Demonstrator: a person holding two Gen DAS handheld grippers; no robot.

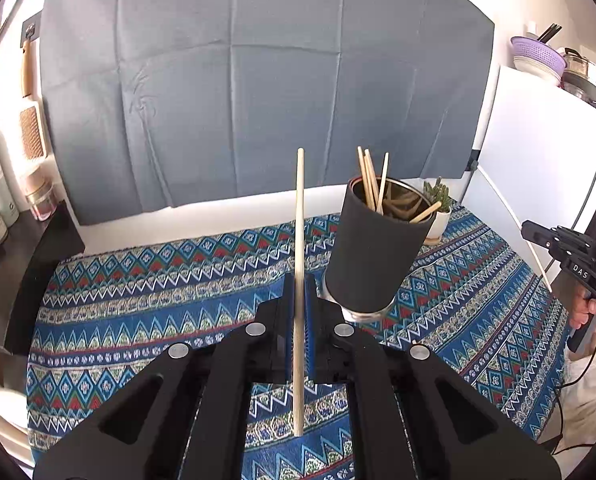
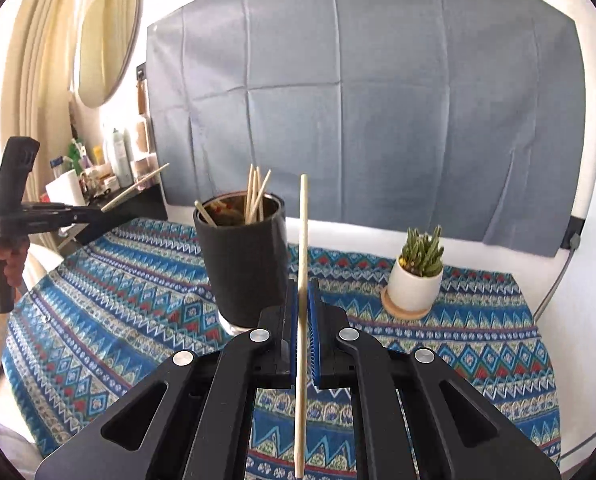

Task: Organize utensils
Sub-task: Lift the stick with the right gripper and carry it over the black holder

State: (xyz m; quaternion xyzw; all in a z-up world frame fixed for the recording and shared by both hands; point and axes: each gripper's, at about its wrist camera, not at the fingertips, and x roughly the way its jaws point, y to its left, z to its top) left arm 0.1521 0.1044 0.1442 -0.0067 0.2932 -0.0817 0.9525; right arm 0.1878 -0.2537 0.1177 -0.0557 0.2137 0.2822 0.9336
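Note:
A black cup (image 1: 372,254) with a metal rim stands on the patterned cloth and holds several wooden chopsticks (image 1: 372,180); it also shows in the right wrist view (image 2: 247,264). My left gripper (image 1: 298,280) is shut on a wooden chopstick (image 1: 300,216) that points up, just left of the cup. My right gripper (image 2: 304,284) is shut on another wooden chopstick (image 2: 302,232), just right of the cup. Each gripper shows in the other's view, the right one (image 1: 536,236) at the right edge and the left one (image 2: 93,213) at the left edge, both holding their sticks.
A small succulent in a white pot (image 2: 416,276) sits on a coaster behind and right of the cup. A blue patterned cloth (image 1: 157,300) covers the table. A grey sheet (image 1: 257,80) hangs behind. Bottles and jars (image 1: 1,184) crowd a dark shelf at left.

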